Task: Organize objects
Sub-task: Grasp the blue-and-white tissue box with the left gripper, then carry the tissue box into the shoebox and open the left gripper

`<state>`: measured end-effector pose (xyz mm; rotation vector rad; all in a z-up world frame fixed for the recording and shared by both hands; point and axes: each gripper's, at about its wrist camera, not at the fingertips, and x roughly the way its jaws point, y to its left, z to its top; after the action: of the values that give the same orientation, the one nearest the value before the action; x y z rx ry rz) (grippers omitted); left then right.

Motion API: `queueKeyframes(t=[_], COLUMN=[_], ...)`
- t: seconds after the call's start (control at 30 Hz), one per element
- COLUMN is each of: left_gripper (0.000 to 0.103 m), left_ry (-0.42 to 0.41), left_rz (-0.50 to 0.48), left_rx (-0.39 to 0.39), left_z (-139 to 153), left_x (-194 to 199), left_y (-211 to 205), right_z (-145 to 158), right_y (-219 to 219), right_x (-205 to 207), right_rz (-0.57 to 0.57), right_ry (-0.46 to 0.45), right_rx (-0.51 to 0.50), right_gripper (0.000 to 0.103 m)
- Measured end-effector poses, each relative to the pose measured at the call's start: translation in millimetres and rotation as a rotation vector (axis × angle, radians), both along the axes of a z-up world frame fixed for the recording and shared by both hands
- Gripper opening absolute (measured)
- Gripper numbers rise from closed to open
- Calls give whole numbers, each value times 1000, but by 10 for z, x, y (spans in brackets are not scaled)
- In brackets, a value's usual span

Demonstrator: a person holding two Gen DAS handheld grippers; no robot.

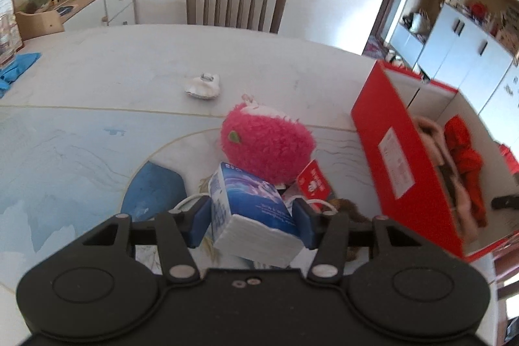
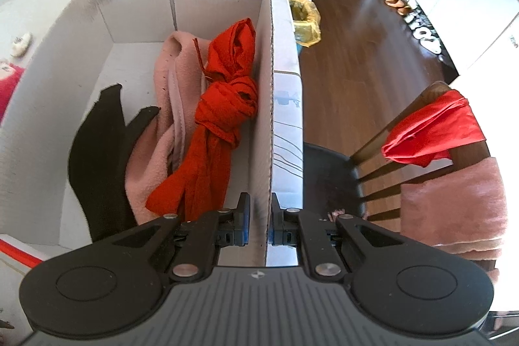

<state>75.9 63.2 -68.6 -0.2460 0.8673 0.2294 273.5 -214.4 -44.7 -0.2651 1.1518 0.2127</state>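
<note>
Step in hand: carrying a tissue pack [image 1: 256,213] toward the red box [image 1: 382,151], as I judge it.
Left gripper [image 1: 253,216]: about half open, its blue pads pressed on both sides of the pack, which hangs tilted above the table [image 1: 97,70].
Right gripper [image 2: 258,222]: nearly closed, pinching the right wall of the box [image 2: 271,86] to steady it.
Inside the box: a red cloth [image 2: 223,106], a pink fleece [image 2: 168,106] and a black piece [image 2: 100,158].
Left on the table: a pink plush toy [image 1: 266,141].
Next move: probably lift the pack over the near wall and release it in the free space on the left.
</note>
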Motion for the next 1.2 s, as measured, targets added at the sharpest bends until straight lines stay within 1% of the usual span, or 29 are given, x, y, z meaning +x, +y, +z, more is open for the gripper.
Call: queueKeyframes(t=[0.13,0.27,0.37,0.6,0.7,0.87,1.07,1.2], left_gripper=[52,52,52,52,52,52,52,52], left_ry=[-34,-65,-91,-116,-120,-127,-108,-89], left_rz=[9,-1,-18,-117,-167,-258,-332,-355], left_rx=[-15,31,27,11,1,-13,17,64], left_z=[172,323,439,565,598,626,539,429], left_x=[-55,-34,-1,248,399,679,1074,1308], left_y=[-87,-258,-373,-713,-887,-1210,-1577,-1760], right_z=[13,25,23,58,63,67,62,60], right_y=[-45,-85,-96,-147,-188,-205,-227,-218], right_x=[-16,-6,-6,-3,5,-8,4,18], right_rz=[21,30,36,46,34,42,42,42], right_ry=[-2,0,3,1,9,3,6,8], right_rx=[39,68,73,107,131,142,156,153], right_gripper=[10,10,10,10,10,10,10,10])
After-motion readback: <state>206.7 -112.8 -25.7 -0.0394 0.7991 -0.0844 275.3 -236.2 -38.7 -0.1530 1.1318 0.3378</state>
